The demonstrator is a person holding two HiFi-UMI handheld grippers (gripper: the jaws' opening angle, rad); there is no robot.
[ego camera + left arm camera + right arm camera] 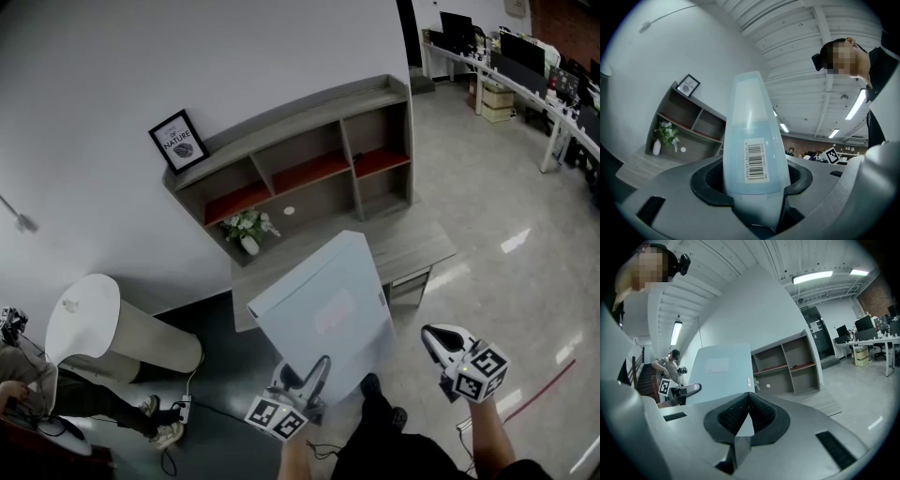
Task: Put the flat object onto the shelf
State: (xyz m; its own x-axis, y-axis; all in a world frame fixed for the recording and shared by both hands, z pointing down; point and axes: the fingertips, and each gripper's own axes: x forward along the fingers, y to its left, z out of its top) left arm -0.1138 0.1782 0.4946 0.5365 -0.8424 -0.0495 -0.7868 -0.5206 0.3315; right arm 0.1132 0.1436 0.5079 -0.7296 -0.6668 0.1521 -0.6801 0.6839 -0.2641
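Observation:
The flat object (323,305) is a pale blue, thin rectangular case with a barcode label. My left gripper (309,373) is shut on its lower edge and holds it upright and tilted in front of me. In the left gripper view the case (752,140) rises edge-on from between the jaws of the left gripper (752,180). The grey shelf (309,159) with red boards stands against the white wall beyond the case. My right gripper (429,336) hangs to the right of the case, apart from it. The right gripper (748,397) has its jaws closed tip to tip with nothing between them.
A framed picture (179,141) leans on the shelf top. A white vase of flowers (248,228) stands on the low wooden platform (417,246) below. A white round-topped stand (94,323) and a seated person (28,384) are at the left. Office desks (525,56) line the far right.

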